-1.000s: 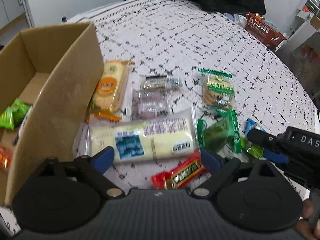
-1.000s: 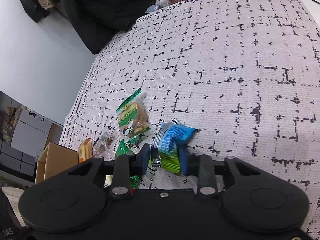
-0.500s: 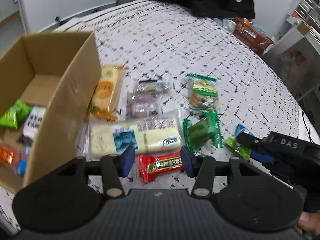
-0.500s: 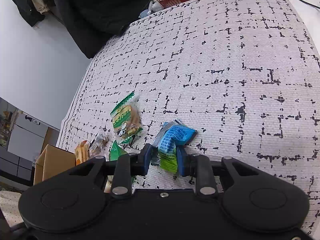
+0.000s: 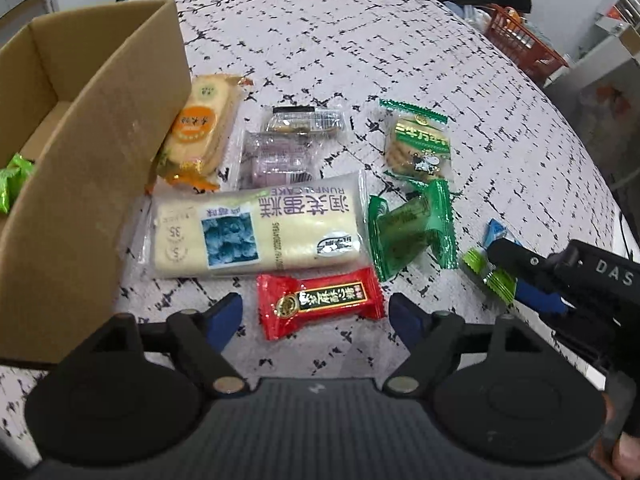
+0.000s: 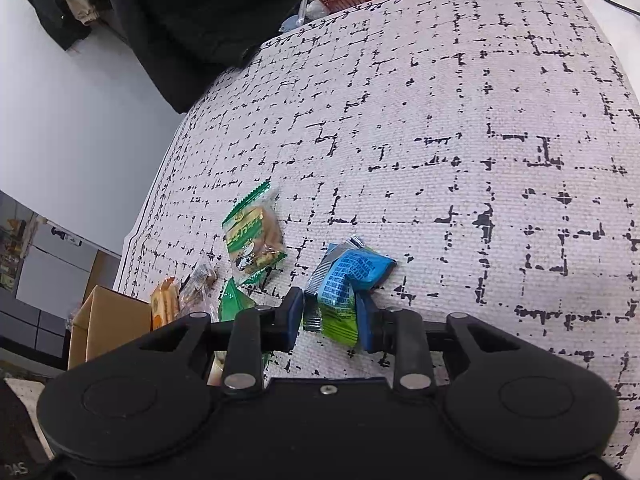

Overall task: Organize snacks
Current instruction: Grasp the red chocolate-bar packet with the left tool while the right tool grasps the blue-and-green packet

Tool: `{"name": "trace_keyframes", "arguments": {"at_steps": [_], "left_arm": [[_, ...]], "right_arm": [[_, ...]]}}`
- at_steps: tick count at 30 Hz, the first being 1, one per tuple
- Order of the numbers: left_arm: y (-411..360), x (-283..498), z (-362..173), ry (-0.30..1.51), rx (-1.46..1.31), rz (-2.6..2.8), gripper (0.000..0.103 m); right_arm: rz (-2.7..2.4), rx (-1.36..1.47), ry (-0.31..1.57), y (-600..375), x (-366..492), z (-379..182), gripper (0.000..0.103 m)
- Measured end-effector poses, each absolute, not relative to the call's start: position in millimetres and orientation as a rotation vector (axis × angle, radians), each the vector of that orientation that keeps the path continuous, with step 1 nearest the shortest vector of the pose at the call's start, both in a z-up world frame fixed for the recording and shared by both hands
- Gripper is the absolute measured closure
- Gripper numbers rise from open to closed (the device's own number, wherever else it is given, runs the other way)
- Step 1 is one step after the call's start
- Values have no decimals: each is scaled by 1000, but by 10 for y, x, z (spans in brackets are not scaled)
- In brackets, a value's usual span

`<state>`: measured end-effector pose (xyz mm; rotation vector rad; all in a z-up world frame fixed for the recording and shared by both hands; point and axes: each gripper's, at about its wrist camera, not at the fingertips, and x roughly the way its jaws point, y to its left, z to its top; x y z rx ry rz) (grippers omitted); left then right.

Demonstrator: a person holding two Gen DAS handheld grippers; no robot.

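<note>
From the left wrist, seven packets are seen unsorted on the table (image 5: 400,60) beside the cardboard box (image 5: 100,184), which perhaps holds few; the left gripper (image 5: 316,314), opening, straddles the red packet (image 5: 320,300) untouched.

From the right wrist, the blue-green packet (image 6: 340,280), near the table's right edge, is pinched narrowly by the right gripper (image 6: 330,316).

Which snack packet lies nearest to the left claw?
The red packet, lying between the opening left claw's fingers; all other packets lie farther away.

Eight snack packets (image 5: 256,232), one box (image 5: 92,152)
</note>
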<state>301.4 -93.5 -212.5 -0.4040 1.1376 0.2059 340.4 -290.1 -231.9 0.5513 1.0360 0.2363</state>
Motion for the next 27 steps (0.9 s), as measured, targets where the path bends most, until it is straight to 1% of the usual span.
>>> {"name": "trace_keyframes", "arguments": {"at_steps": [4,9,11,12,13,14,15,16,17,18,20,23,24,25,27], "left_arm": [[-964,3021,-2131,1120,-398,250,24],[-952,3042,-2147,1109,-423,281,24],[-964,3044,-2151,1105,-414,294,29],[-977,3045,-2151,1104,-405,299,35],[-988,3045,-2150,1105,-398,301,42],[-999,3041,-2144,1104,-391,304,44],[-1001,3033,-2137,1099,-396,299,50],[-1001,3027,-2128,1097,-406,292,53],[-1007,3018,-2111,1093,-409,291,55],[-1011,3010,-2098,1089,-413,289,60],[-1022,2982,-2057,1080,-426,283,65],[-1026,2937,-2002,1080,-452,275,71],[-1028,2916,-1980,1077,-461,273,78],[-1028,2892,-1951,1069,-466,272,81],[-1018,2842,-1908,1056,-477,264,83]], "right_arm": [[253,541,1033,-2875,3412,-2326,65],[255,535,1025,-2857,3447,-2349,65],[255,525,1020,-2844,3458,-2353,65],[255,517,1018,-2834,3467,-2358,66],[252,508,1017,-2823,3471,-2368,69],[245,497,1015,-2817,3472,-2370,71],[244,491,1015,-2810,3478,-2375,71],[245,488,1013,-2808,3478,-2375,72],[245,478,1009,-2794,3474,-2375,73],[248,458,1005,-2780,3463,-2366,73],[249,429,1003,-2757,3424,-2331,74],[248,393,1001,-2770,3366,-2291,75],[241,383,1003,-2784,3345,-2265,75],[238,382,1001,-2802,3317,-2243,75],[244,393,994,-2835,3249,-2183,75]]}}
